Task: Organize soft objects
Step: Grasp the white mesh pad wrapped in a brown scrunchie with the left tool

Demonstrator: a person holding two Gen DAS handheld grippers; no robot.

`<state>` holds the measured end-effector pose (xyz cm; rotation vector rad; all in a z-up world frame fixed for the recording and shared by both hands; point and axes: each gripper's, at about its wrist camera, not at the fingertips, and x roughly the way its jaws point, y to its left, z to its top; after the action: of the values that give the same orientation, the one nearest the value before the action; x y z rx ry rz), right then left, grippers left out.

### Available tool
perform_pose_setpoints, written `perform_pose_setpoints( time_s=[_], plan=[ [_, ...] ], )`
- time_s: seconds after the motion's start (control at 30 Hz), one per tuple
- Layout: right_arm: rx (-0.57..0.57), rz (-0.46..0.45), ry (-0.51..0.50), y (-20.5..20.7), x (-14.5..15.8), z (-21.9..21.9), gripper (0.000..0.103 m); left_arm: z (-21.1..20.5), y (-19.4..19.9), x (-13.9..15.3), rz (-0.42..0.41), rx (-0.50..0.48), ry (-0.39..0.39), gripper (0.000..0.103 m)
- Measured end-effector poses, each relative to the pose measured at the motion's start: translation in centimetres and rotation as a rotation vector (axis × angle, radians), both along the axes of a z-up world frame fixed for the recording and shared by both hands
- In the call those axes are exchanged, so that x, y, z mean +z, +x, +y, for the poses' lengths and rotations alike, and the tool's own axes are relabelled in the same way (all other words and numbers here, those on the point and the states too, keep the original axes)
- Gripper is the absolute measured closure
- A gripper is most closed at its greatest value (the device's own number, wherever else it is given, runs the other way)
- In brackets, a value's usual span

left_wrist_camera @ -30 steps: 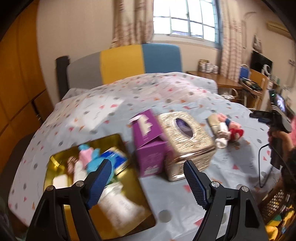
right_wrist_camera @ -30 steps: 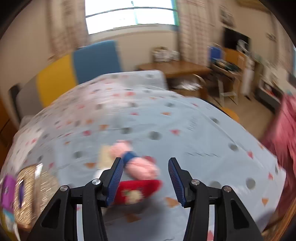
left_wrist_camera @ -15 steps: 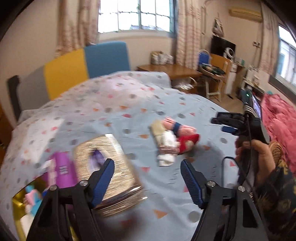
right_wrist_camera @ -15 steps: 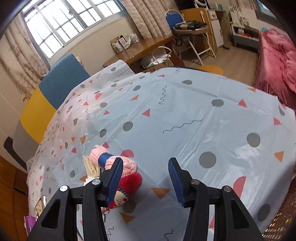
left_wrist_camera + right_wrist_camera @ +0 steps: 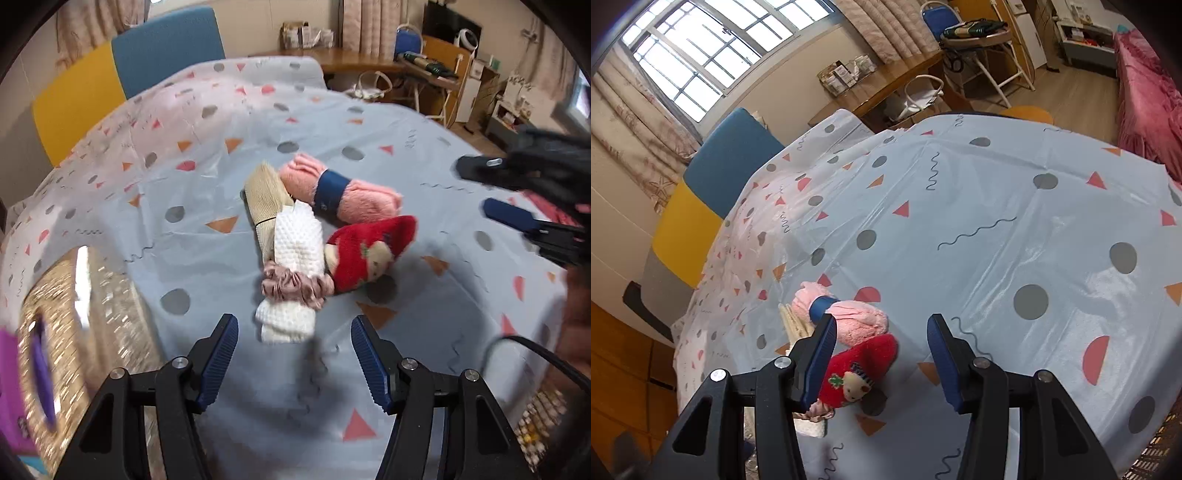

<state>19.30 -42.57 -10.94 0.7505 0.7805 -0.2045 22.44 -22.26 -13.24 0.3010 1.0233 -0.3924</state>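
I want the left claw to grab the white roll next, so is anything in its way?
Nothing visible. The left claw is open and empty, with only bare tablecloth before the white roll.

Your light is daylight from the window [image 5: 698,66], blown out white. Glare streaks the tablecloth [image 5: 1052,258] toward the right edge. Left view smears at its left edge, gold box [image 5: 88,332] blurred. Heavy fisheye bending, dark corners.

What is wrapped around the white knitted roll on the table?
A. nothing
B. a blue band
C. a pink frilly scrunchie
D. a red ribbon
C: a pink frilly scrunchie circles the white knitted roll; the blue band sits on the pink fluffy roll instead.
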Motion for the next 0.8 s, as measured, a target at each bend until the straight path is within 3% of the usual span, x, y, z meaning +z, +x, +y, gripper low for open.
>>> perform_pose_setpoints(
  time_s=[0.13, 0.17, 0.2, 0.33, 0.6, 0.8],
  plan=[
    [0.009, -0.010, 0.015, 0.1, 0.0, 0.0, 0.051, -0.5, 1.7, -1.9, 0.036, 0.015, 0.009, 0.039],
    [0.012, -0.011, 0.019, 0.1, 0.0, 0.0, 0.051, -0.6, 2.1, -2.6, 0.051, 0.014, 0.006, 0.049],
    [0.014, -0.013, 0.023, 0.1, -0.1, 0.0, 0.051, -0.7, 2.4, -3.0, 0.061, 0.016, 0.009, 0.066],
    [0.025, -0.013, 0.026, 0.3, -0.2, 0.1, 0.051, -0.1, 2.8, -3.5, 0.089, 0.021, -0.040, 0.074],
    [0.031, 0.002, 0.016, 0.4, -0.3, 0.3, 0.051, 2.0, 0.9, 1.1, 0.076, 0.014, -0.114, 0.075],
    [0.036, 0.024, -0.007, 0.5, -0.5, 0.6, 0.051, 4.9, 3.4, 6.5, 0.013, 0.108, -0.171, 0.075]
  ],
)
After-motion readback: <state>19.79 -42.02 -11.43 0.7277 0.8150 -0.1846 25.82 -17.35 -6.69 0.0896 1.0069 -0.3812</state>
